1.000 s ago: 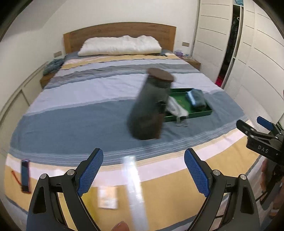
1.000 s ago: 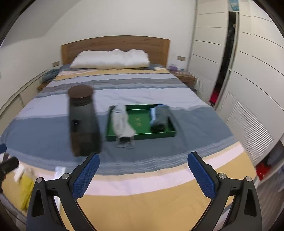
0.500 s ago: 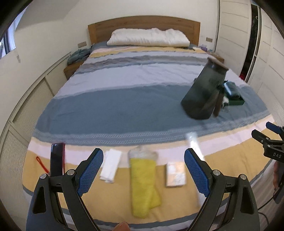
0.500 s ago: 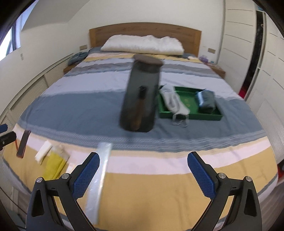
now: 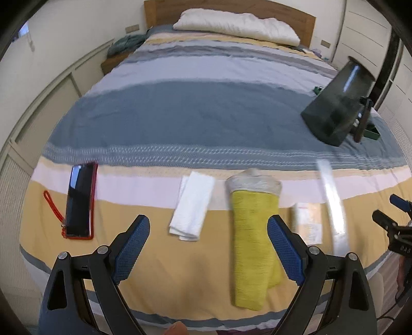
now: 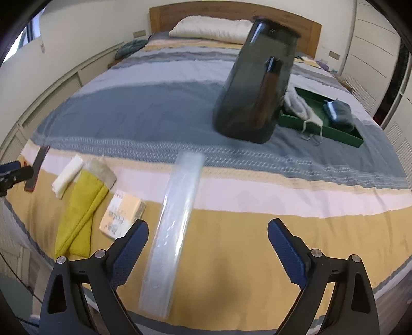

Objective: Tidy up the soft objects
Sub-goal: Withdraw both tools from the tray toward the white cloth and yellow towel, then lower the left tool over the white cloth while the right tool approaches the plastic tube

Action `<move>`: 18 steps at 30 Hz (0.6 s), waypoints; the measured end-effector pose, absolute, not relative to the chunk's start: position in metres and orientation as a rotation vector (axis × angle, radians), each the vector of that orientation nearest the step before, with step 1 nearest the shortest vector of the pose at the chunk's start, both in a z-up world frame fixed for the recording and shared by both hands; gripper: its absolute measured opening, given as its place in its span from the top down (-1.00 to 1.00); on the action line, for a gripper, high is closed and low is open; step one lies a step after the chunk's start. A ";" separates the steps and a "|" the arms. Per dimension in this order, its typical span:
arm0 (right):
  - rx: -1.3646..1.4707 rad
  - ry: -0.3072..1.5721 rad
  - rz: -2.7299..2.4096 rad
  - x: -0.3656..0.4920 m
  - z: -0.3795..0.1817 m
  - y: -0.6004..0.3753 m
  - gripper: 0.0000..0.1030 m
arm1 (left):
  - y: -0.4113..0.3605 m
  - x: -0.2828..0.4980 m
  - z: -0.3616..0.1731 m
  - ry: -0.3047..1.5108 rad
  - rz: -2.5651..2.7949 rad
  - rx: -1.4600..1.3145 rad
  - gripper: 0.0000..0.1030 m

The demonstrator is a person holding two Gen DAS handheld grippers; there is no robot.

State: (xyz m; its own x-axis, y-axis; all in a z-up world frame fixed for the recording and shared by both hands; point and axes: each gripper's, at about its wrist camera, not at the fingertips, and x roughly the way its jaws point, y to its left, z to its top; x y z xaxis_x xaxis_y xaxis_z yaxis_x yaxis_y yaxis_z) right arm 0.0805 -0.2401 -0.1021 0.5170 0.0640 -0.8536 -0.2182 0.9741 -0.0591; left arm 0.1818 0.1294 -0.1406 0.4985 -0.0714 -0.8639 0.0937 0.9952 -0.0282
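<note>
A folded white cloth [image 5: 192,208] and a yellow towel [image 5: 253,237] with a plastic wrap at its top lie on the bed's near edge. My left gripper [image 5: 208,252] is open and empty, hovering just in front of them. The two also show in the right wrist view, the white cloth [image 6: 67,175] beside the yellow towel [image 6: 79,208]. My right gripper [image 6: 208,251] is open and empty above the yellow stripe of the bedspread. A green tray [image 6: 334,128] on the bed holds a grey-white cloth [image 6: 300,104] and a rolled blue-grey item [image 6: 338,112].
A dark tall container [image 6: 256,87] stands on the bed next to the tray. A long clear plastic packet [image 6: 175,219] and a small yellow box [image 6: 123,215] lie near the front edge. A phone in a red case [image 5: 79,201] lies at the left. A pillow [image 5: 237,24] sits by the headboard.
Both wrist views have swung left and down toward the bed's near edge. The white cloth and yellow towel have come to lie right in front of my left gripper.
</note>
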 end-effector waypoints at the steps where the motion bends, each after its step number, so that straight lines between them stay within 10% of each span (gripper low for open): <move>1: -0.175 1.019 0.175 0.086 -0.107 -0.238 -0.82 | 0.133 0.184 -0.147 1.051 -0.095 0.021 -0.74; 18: -0.242 1.090 0.207 0.118 -0.173 -0.208 -0.60 | 0.157 0.223 -0.219 1.173 -0.103 0.031 -0.74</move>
State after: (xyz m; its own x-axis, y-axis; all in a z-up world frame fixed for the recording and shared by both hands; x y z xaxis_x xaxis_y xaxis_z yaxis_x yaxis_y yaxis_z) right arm 0.1176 -0.2078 -0.1730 0.4478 0.0468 -0.8929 -0.2837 0.9545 -0.0922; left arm 0.2228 0.1570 -0.2188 0.3837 -0.0646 -0.9212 0.0974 0.9948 -0.0292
